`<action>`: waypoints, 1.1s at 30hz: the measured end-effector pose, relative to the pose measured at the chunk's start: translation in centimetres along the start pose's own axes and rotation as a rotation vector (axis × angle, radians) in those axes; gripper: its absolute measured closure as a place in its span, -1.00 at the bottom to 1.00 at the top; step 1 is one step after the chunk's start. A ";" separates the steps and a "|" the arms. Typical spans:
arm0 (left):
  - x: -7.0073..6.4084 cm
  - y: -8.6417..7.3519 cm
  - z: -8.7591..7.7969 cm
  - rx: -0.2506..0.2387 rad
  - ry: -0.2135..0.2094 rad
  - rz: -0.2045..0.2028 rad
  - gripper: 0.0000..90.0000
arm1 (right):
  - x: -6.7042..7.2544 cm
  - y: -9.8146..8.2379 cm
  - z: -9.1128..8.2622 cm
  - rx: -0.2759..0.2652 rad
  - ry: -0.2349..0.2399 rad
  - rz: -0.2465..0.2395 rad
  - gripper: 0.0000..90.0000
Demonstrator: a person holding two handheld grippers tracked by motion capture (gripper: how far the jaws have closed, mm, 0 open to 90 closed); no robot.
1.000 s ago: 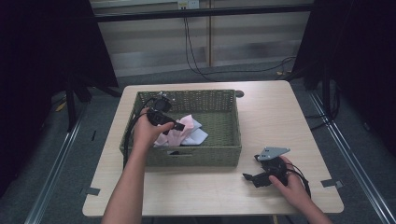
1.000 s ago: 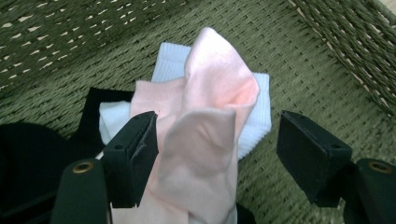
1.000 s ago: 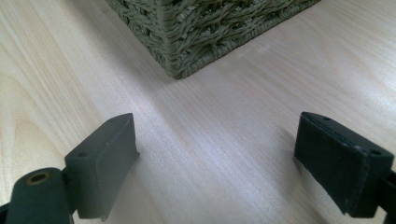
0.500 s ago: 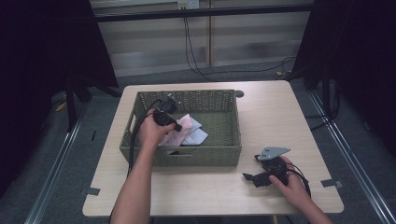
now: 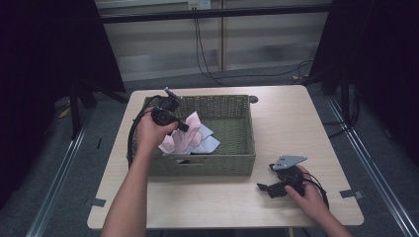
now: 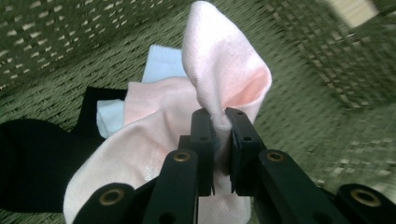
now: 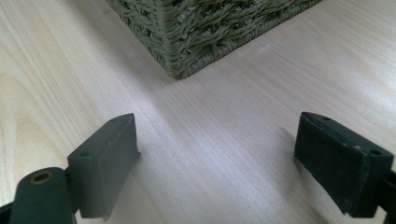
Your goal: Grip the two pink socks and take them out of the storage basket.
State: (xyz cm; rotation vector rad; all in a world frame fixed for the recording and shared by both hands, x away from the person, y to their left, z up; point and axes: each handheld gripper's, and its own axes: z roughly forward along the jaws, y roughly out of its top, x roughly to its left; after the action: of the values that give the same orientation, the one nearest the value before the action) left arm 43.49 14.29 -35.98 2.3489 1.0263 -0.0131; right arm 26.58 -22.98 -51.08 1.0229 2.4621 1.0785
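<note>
The left tool (image 6: 219,140) has just been closing and now pinches a fold of the pink sock (image 6: 224,70), inside the basket (image 5: 232,148) at its left side. The right tool (image 7: 215,158) stands wide open, empty, on the bench (image 5: 296,118) near the basket's front right corner.

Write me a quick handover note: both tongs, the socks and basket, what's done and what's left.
Left tongs: have just been closing, now shut on the pink sock, pinching a fold of it inside the basket.
Right tongs: open, resting on the table beside the basket.
Light blue sock and black sock lie in the basket.
Done: pink sock gripped.
Left: probably lifting it out, then the others.
</note>
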 end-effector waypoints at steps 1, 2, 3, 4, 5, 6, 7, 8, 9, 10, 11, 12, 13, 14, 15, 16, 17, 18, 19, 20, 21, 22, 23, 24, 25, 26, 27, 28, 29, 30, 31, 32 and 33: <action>-0.2 0.1 -0.3 0.003 -0.002 0.003 0.83 | 0.0 0.0 0.0 0.000 0.000 -0.001 -0.72; -0.3 0.2 -0.7 0.009 -0.007 0.006 0.83 | 0.0 0.0 0.0 0.000 0.000 0.000 -0.72; -0.4 0.2 -0.9 0.009 -0.005 0.008 0.83 | 0.0 0.0 0.0 0.000 0.000 0.000 -0.72; -0.5 0.2 -1.1 0.005 -0.013 0.002 0.83 | 0.0 0.0 0.0 0.000 0.000 0.000 -0.72; -0.6 0.2 -1.4 0.003 -0.015 0.006 0.83 | 0.0 0.0 0.0 0.000 -0.001 0.000 -0.72; -0.7 0.2 -1.7 -0.002 -0.020 0.009 0.83 | 0.0 0.0 0.0 -0.002 0.000 -0.003 -0.72; -0.8 0.1 -2.1 -0.008 -0.028 0.001 0.83 | 0.0 0.0 0.0 -0.002 0.000 -0.003 -0.72; -0.8 0.1 -2.1 -0.008 -0.028 0.001 0.83 | 0.0 0.0 0.0 -0.002 -0.001 -0.003 -0.72; -0.9 0.1 -2.4 -0.011 -0.034 0.002 0.83 | 0.0 0.0 0.0 -0.002 -0.001 -0.003 -0.72; -1.0 0.1 -2.6 -0.008 -0.039 0.001 0.83 | 0.0 0.0 0.0 -0.002 -0.001 -0.003 -0.72; -1.1 0.0 -2.8 -0.009 -0.039 -0.002 0.83 | 0.0 0.0 0.0 -0.002 -0.001 -0.003 -0.72; -1.2 0.0 -3.1 -0.004 -0.040 0.007 0.83 | 0.0 0.0 0.0 -0.002 -0.001 -0.003 -0.72; -1.3 0.0 -3.3 -0.003 -0.044 0.010 0.83 | 0.0 0.0 0.0 -0.002 -0.001 -0.003 -0.72; -1.5 0.0 -3.8 0.001 -0.054 0.014 0.83 | 0.0 0.0 0.0 -0.002 -0.001 -0.003 -0.72; -1.5 0.0 -3.8 0.001 -0.054 0.014 0.83 | 0.0 0.0 0.0 -0.002 -0.001 -0.003 -0.72; -1.6 0.0 -4.0 0.002 -0.057 0.009 0.83 | 0.0 0.0 0.0 -0.002 -0.001 -0.003 -0.72; -1.7 -0.1 -4.2 0.004 -0.057 0.018 0.83 | 0.0 0.0 0.0 -0.002 -0.001 -0.003 -0.72; -1.8 -0.1 -4.4 0.005 -0.061 0.020 0.83 | 0.0 0.0 0.0 -0.002 -0.001 -0.003 -0.72; -2.0 -0.1 -4.6 0.003 -0.059 0.021 0.83 | 0.0 0.0 0.0 -0.002 -0.001 -0.003 -0.72; -2.1 -0.2 -4.8 0.002 -0.059 0.022 0.83 | 0.0 0.0 0.0 -0.002 -0.001 -0.003 -0.72; -2.1 -0.3 -5.0 0.002 -0.067 0.032 0.83 | 0.0 0.0 0.0 -0.002 -0.001 -0.003 -0.72; -2.3 -0.4 -5.3 0.003 -0.067 0.037 0.83 | 0.0 0.0 0.0 -0.002 -0.001 -0.003 -0.72; -2.4 -0.6 -5.4 -0.005 -0.068 0.037 0.83 | 0.0 0.0 0.0 -0.002 -0.002 -0.003 -0.72; -2.5 -0.7 -5.6 -0.009 -0.071 0.041 0.83 | 0.0 0.0 0.0 -0.002 -0.002 -0.003 -0.72; -2.7 -0.9 -5.8 -0.008 -0.071 0.043 0.83 | 0.0 0.0 0.0 -0.001 -0.002 -0.003 -0.72; -2.8 -1.1 -5.9 -0.014 -0.072 0.051 0.83 | 0.0 0.0 0.0 -0.002 -0.002 -0.003 -0.72; -2.9 -1.3 -6.0 -0.017 -0.071 0.049 0.83 | 0.0 0.0 0.0 -0.001 -0.001 -0.003 -0.72; -3.0 -1.5 -6.1 -0.016 -0.078 0.055 0.83 | 0.0 0.0 0.0 -0.001 -0.001 -0.003 -0.72; -3.1 -1.7 -6.3 -0.016 -0.077 0.060 0.83 | 0.0 0.0 0.0 -0.001 -0.001 -0.003 -0.72; -3.2 -2.0 -6.4 -0.019 -0.078 0.060 0.83 | 0.0 0.0 0.0 -0.002 -0.001 -0.004 -0.72; -3.3 -2.1 -6.5 -0.018 -0.078 0.062 0.83 | 0.0 0.0 0.0 -0.002 -0.001 -0.003 -0.72; -3.3 -2.3 -6.5 -0.017 -0.083 0.069 0.83 | 0.0 0.0 0.0 -0.002 -0.001 -0.005 -0.72; -3.5 -2.5 -6.6 -0.021 -0.081 0.069 0.83 | 0.0 0.0 0.0 -0.002 -0.001 -0.005 -0.72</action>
State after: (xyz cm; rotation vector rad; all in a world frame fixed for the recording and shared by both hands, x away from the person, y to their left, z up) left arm 37.98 16.63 -30.88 2.3435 0.9018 -0.0704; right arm 26.60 -22.98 -51.09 1.0162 2.4613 1.0786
